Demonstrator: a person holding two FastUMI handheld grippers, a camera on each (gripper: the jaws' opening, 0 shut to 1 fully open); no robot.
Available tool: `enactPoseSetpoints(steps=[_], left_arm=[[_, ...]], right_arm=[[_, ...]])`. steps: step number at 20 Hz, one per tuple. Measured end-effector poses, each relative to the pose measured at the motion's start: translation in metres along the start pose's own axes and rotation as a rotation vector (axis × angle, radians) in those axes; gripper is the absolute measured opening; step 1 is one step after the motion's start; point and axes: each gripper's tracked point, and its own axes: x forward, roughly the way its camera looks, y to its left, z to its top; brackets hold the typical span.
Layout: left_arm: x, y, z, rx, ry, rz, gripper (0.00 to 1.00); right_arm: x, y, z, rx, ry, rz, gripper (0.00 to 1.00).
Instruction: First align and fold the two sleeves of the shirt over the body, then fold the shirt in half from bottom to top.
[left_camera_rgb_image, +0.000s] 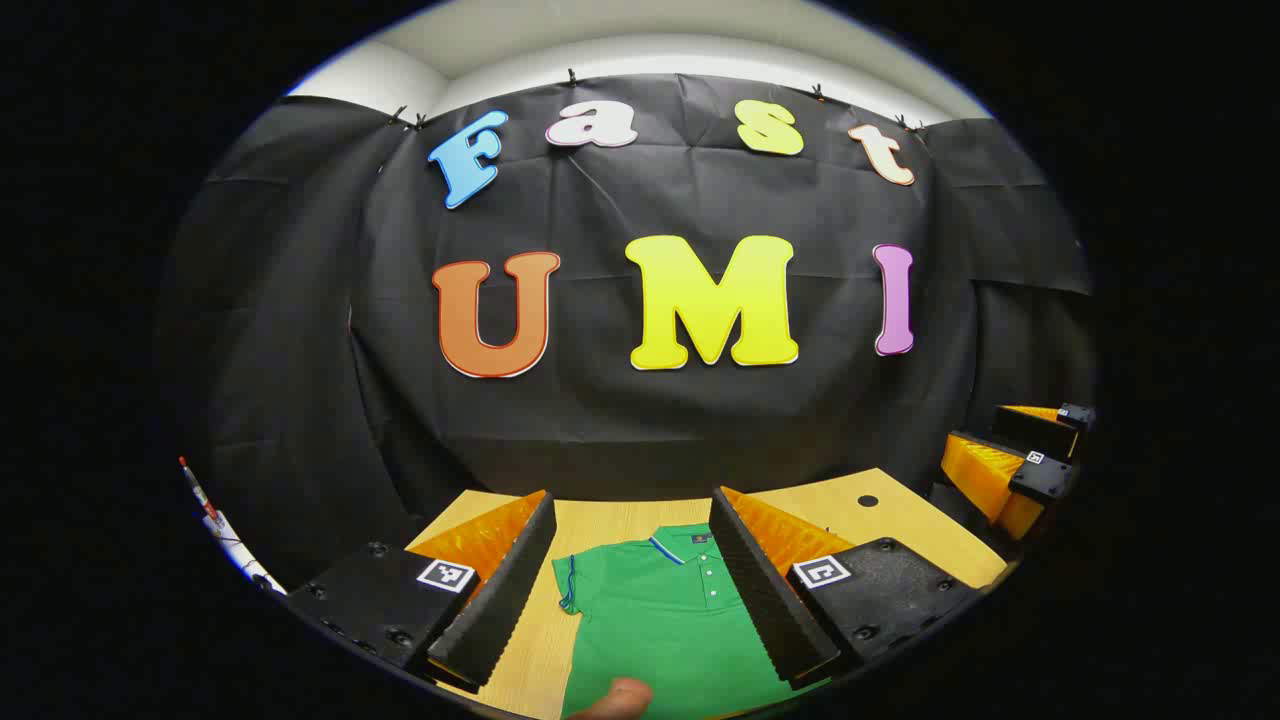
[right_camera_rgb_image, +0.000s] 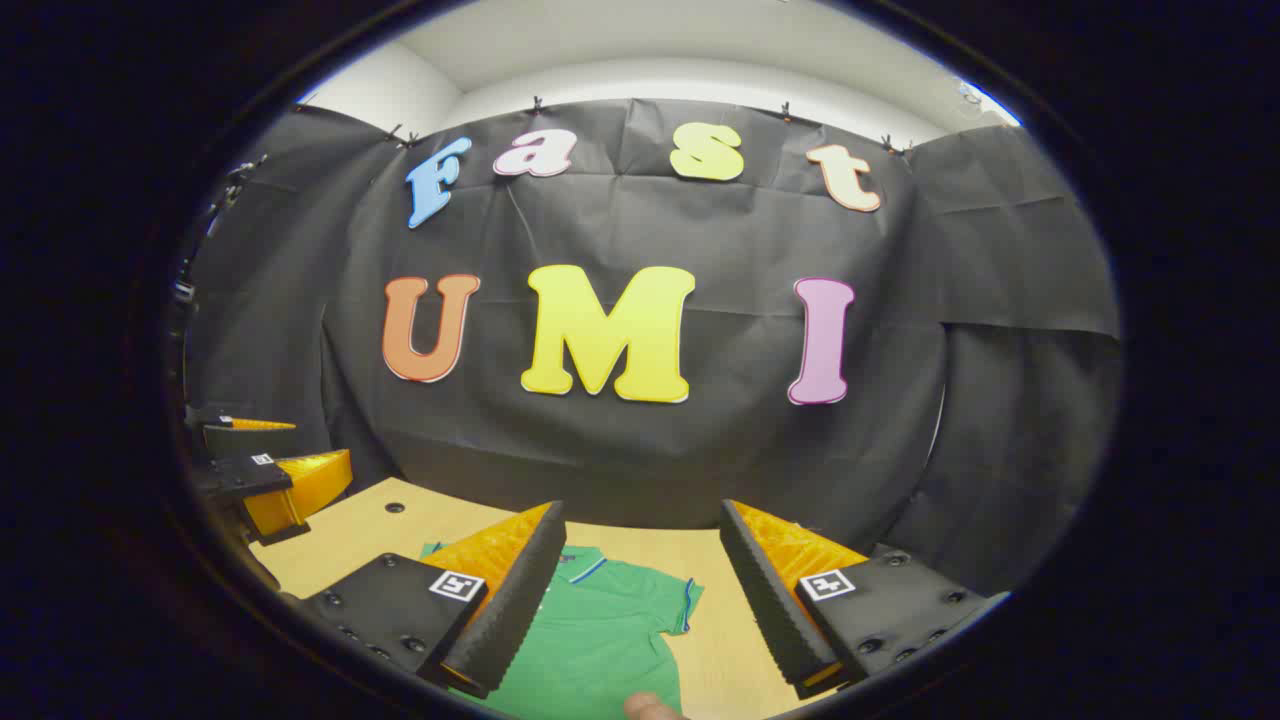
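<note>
A green polo shirt (left_camera_rgb_image: 660, 625) with a blue-trimmed collar lies flat on the wooden table (left_camera_rgb_image: 600, 520), collar toward the far wall. My left gripper (left_camera_rgb_image: 632, 590) hovers open above it, its fingers framing the collar and the shirt's left short sleeve (left_camera_rgb_image: 572, 590). In the right gripper view the same shirt (right_camera_rgb_image: 595, 640) lies below my right gripper (right_camera_rgb_image: 642, 600), which is open over the shirt's right sleeve (right_camera_rgb_image: 685, 605). The right gripper (left_camera_rgb_image: 1030, 460) also shows at the far right of the left gripper view, and the left gripper (right_camera_rgb_image: 265, 470) at the far left of the right gripper view.
A fingertip (left_camera_rgb_image: 615, 700) shows at the bottom edge of the left gripper view, another (right_camera_rgb_image: 650, 708) in the right gripper view. The table has a small round hole (left_camera_rgb_image: 867, 500) near its far right corner. Black cloth walls close in the table's far side.
</note>
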Motion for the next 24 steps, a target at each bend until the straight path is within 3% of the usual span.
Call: enactPoseSetpoints(steps=[18,24], left_arm=[[0.02,-0.009,-0.016,-0.013,0.035,0.012,1.0],[0.022,-0.015,-0.014,-0.009,0.02,0.02,1.0]], right_arm=[[0.026,-0.012,-0.028,-0.01,0.081,0.002,0.98],[0.054,-0.034,-0.072,-0.012,0.175,-0.039,0.98]])
